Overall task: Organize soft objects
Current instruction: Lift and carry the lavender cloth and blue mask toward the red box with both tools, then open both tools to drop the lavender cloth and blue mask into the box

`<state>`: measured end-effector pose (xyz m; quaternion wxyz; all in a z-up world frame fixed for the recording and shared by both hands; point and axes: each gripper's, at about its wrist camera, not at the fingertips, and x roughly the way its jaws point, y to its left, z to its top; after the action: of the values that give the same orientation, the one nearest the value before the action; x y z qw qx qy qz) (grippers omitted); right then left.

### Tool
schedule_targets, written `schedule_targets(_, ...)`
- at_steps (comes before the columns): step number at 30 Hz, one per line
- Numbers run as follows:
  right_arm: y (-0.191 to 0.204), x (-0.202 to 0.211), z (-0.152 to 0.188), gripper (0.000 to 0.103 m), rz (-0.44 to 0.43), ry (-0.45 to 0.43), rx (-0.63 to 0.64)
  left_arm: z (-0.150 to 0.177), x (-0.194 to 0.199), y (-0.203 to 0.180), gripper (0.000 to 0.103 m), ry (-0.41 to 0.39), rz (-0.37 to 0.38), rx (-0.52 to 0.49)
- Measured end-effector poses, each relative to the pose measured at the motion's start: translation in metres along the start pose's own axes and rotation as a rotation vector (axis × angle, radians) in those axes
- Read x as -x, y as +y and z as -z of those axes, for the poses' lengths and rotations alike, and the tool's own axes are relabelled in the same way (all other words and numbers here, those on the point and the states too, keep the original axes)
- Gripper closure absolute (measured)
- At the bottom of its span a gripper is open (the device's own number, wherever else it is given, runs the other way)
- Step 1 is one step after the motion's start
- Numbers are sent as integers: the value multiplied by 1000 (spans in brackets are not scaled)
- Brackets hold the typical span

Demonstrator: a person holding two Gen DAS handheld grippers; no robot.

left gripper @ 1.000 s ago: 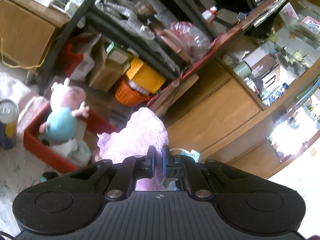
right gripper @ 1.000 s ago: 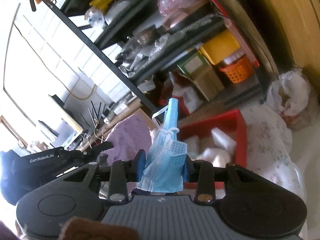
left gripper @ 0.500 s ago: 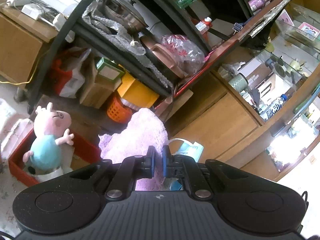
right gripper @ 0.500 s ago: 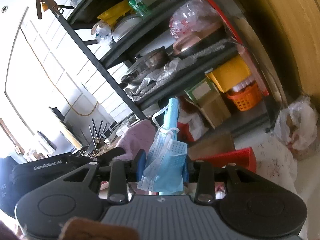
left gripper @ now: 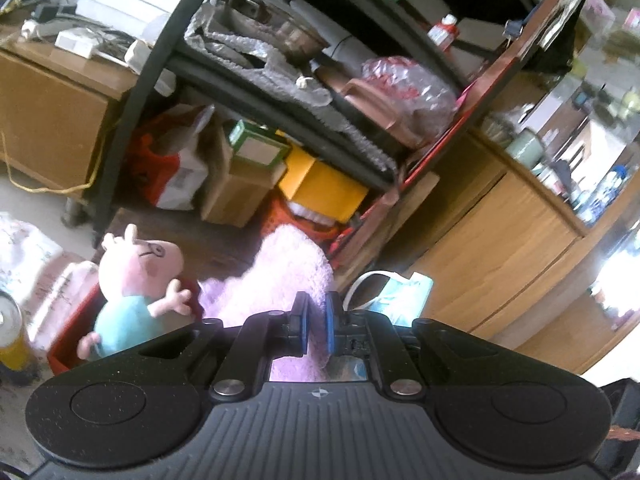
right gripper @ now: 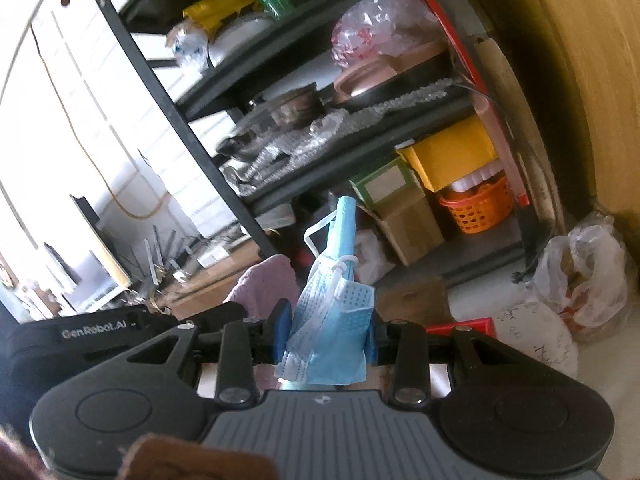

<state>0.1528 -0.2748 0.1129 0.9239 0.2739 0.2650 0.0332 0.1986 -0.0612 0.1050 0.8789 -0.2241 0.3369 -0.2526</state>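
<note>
Left gripper (left gripper: 315,324): blue pads nearly together, pinching a fold of the pink towel (left gripper: 288,276), which bulges up toward 12 o'clock beyond the tips. Held aloft, aimed at the shelf (left gripper: 280,80).

Right gripper (right gripper: 326,330): pads set wider, clamped on a bunched blue mask (right gripper: 334,320); a folded end and white ear loop stick up toward 12 o'clock. Also aloft, tilted, facing the same shelf (right gripper: 320,152).

Left view only: pig plush (left gripper: 136,288) at 9 o'clock, standing in a red bin (left gripper: 70,340); a can (left gripper: 12,336) at the far left edge, cut off. The mask (left gripper: 394,292) shows at 1 o'clock, just beside the towel.

Right view only: the left gripper's black body at 9 o'clock, the towel (right gripper: 266,286) peeking past it; a plastic bag (right gripper: 588,276) at 3 o'clock on the floor; just a corner of the bin (right gripper: 464,326) behind the gripper.

Bin contents hidden by both gripper bodies. Shelf items blurred.
</note>
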Motion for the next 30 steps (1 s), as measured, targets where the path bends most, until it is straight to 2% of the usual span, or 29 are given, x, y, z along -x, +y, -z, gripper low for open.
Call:
schedule_targets(4, -6, -19, 5, 95, 39, 31, 18, 2, -13, 2, 97, -4, -81, -58)
schedule_targets(11, -17, -46, 15, 94, 93, 86, 31, 8, -33, 7, 94, 16, -162, -118)
schedule_targets(13, -18, -53, 18, 91, 109, 116, 46, 8, -34, 7, 88, 16, -168, -127)
schedule_targets(14, -19, -55, 20, 84, 114, 129, 44, 9, -34, 7, 86, 11, -176, -134)
schedule_targets(16, -20, -57, 23, 74, 127, 135, 42, 9, -34, 5, 72, 9, -191, -153)
schedule_targets(17, -19, -57, 24, 72, 132, 136, 47, 9, -33, 4, 68, 7, -197, -159)
schedule_targets(22, -19, -50, 23, 66, 138, 125, 40, 10, -28, -2, 52, -13, -217, -188)
schedule_targets(30, -13, -41, 21, 64, 127, 105, 41, 12, -20, -11, 37, -42, -238, -228)
